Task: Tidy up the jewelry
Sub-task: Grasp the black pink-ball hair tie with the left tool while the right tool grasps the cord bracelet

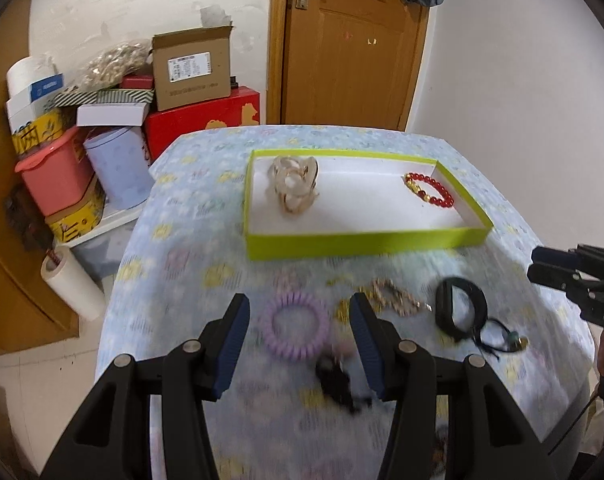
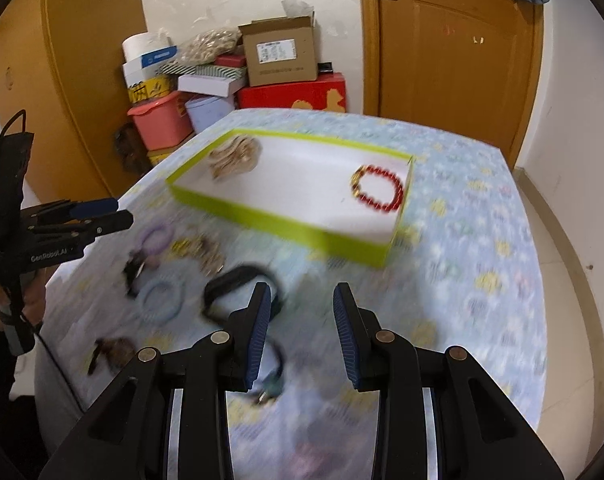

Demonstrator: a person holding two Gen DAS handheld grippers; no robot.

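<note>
In the left wrist view, the left gripper [image 1: 299, 320] is spread wide and empty above the purple coil band [image 1: 294, 326], lower centre on the table [image 1: 189, 216]. Pale bangles [image 1: 295, 184] and red beads [image 1: 430, 190] are already laid apart in the green tray [image 1: 366, 238], upper centre. The right gripper [image 2: 302, 312] is half parted, nothing held, near the black band [image 2: 241, 284], presumably for sorting.

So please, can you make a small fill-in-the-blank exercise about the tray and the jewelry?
1. The red bead bracelet lies inside the ____ tray.
2. The purple coil hair tie lies on the ____, outside the tray.
3. The tray holds ____ items.

Missing words: green; tablecloth; two
</note>
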